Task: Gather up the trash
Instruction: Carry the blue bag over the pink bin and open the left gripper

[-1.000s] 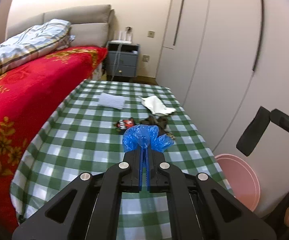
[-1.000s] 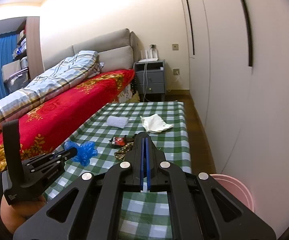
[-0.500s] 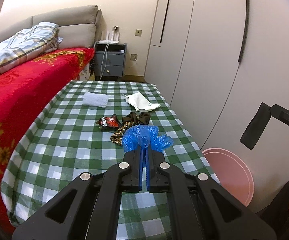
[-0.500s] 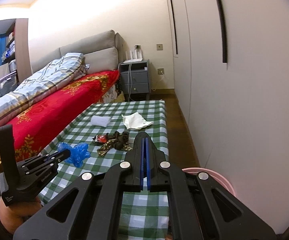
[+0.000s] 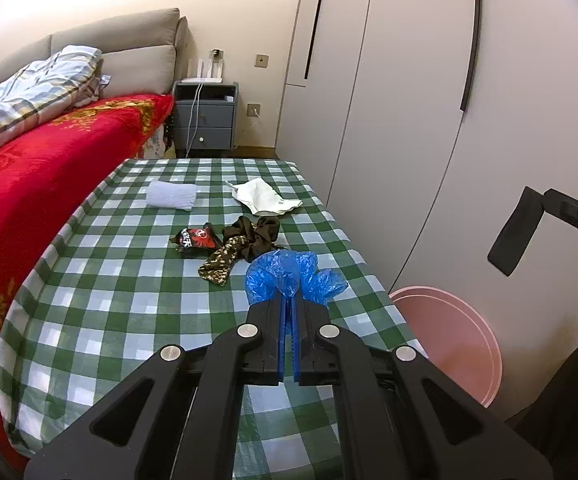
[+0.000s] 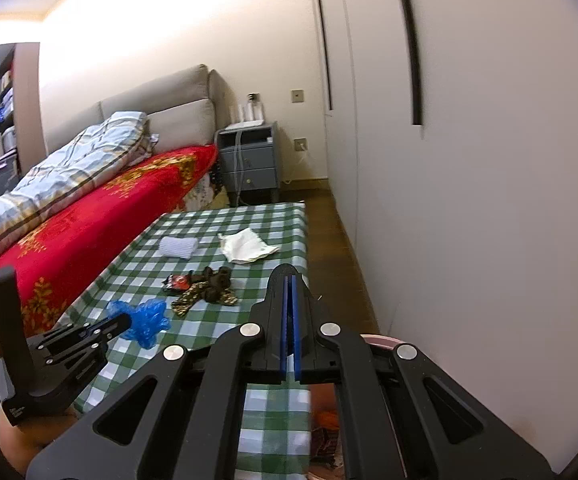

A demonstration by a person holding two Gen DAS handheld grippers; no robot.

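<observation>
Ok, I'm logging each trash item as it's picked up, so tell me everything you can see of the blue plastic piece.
The blue plastic piece is a thin, crinkled, translucent film, bunched into loose puffy lobes. The left gripper is shut on its lower part, so it sticks out past the fingertips, lifted above the green checked tablecloth. Nothing else seems to touch it. The right wrist view shows the same bunch at that gripper's tip.

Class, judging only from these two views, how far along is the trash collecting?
Done: some rubbish seems to lie in the pink bin, though it is hard to make out. In hand: the left tongs are shut on the blue plastic bag; the right tongs are shut and empty. Left on the checked table: red wrapper, dark scraps, white paper, white pad.
</observation>
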